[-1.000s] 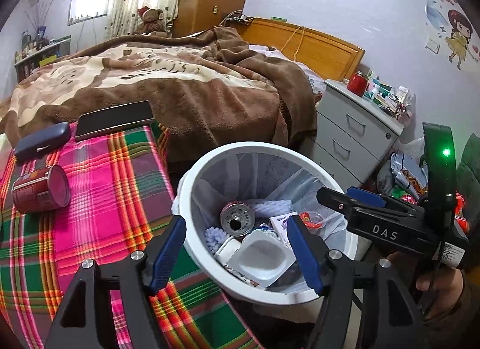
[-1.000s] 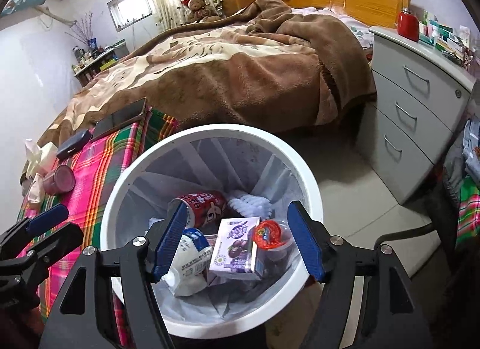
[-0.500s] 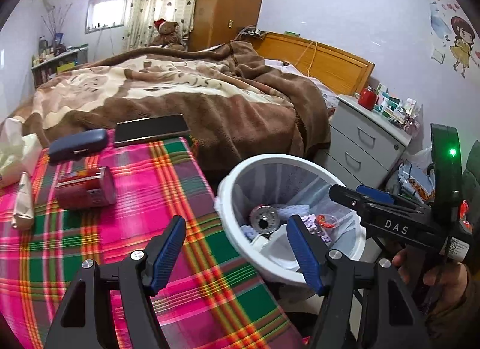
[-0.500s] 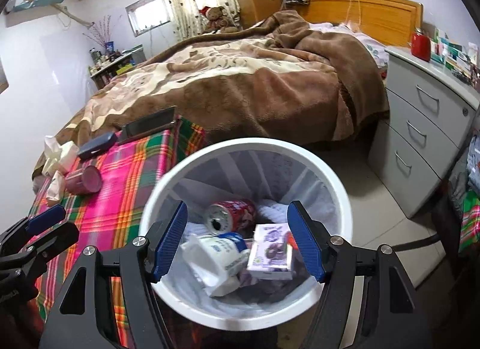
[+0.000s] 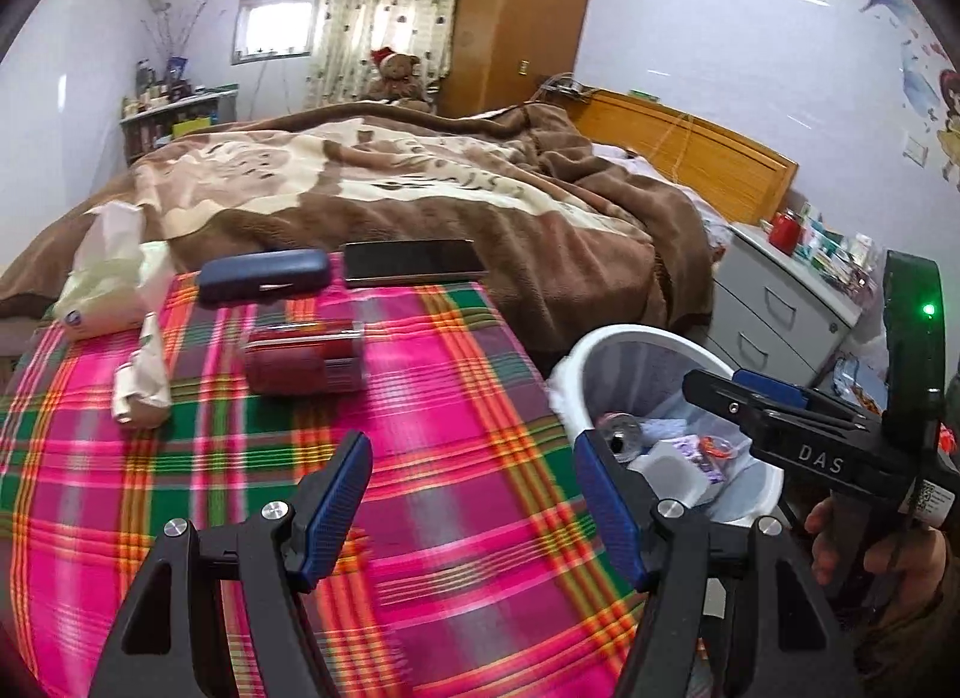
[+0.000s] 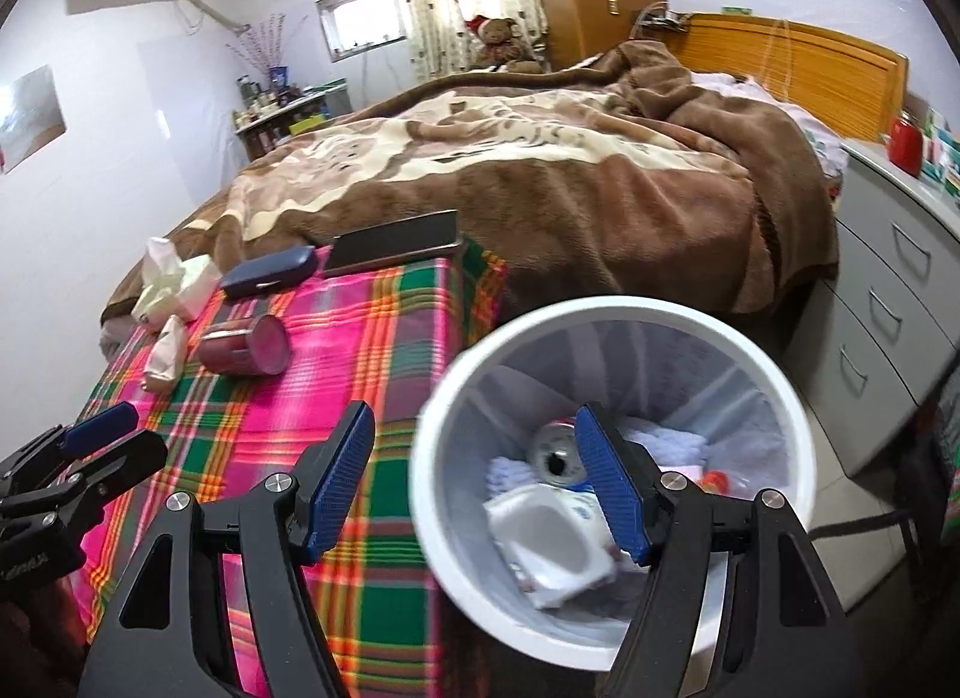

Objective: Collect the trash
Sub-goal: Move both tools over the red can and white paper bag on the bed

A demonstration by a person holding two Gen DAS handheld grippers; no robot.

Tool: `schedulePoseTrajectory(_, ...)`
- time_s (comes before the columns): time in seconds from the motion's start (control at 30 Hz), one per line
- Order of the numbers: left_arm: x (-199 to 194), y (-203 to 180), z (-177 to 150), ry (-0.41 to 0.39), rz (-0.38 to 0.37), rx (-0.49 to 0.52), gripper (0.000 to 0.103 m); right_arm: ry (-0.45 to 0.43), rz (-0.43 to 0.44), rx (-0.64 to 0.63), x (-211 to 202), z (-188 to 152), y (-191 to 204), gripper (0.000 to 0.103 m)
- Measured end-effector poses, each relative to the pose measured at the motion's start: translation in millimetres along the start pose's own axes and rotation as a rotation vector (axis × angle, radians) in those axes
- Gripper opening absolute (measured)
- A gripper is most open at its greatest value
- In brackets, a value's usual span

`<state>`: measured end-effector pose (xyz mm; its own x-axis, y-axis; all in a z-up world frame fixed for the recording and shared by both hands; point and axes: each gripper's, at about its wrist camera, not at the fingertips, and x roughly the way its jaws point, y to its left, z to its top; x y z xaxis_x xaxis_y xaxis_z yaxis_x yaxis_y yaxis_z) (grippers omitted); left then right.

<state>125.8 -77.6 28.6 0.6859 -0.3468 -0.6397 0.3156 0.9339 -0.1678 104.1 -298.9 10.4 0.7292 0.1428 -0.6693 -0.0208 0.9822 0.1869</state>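
Note:
A white trash bin [image 6: 600, 314] with a liner stands beside the plaid-covered table [image 5: 456, 374] and holds a can [image 6: 555, 449], a white tub and other trash. On the table a red can [image 5: 303, 359] lies on its side, with a crumpled paper wrapper [image 5: 141, 383] to its left. My left gripper [image 5: 471, 503] is open and empty above the table's near part. My right gripper [image 6: 474, 473] is open and empty above the bin's left rim; it also shows in the left wrist view [image 5: 756, 398]. The left gripper shows in the right wrist view [image 6: 78, 452].
A dark blue glasses case [image 5: 264, 275], a phone [image 5: 414, 261] and a tissue pack [image 5: 114, 278] lie at the table's far edge. A bed with a brown blanket [image 5: 420, 182] lies behind. A grey drawer cabinet [image 6: 888, 302] stands right of the bin.
Both grippers have swung left, away from the bin and over the table. The red can and wrapper have come closer to the middle of the left wrist view. Both stay open.

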Motion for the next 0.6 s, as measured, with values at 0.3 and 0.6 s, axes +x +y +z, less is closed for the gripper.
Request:
schedulePoseTrajectory(0.3, -13.0, 52.8, -2.3, -0.008, 0.079, -0.058, 0.069, 0.01, 0.058, -0.069, 13.6, 3.9, 38.4, 0.071)
schedulePoseTrajectory(0.6, -19.6, 107.9, -4.5, -0.004, 0.152, -0.112, 0.069, 0.031, 0.109, -0.148, 30.8, 8.9, 79.6, 0.071)
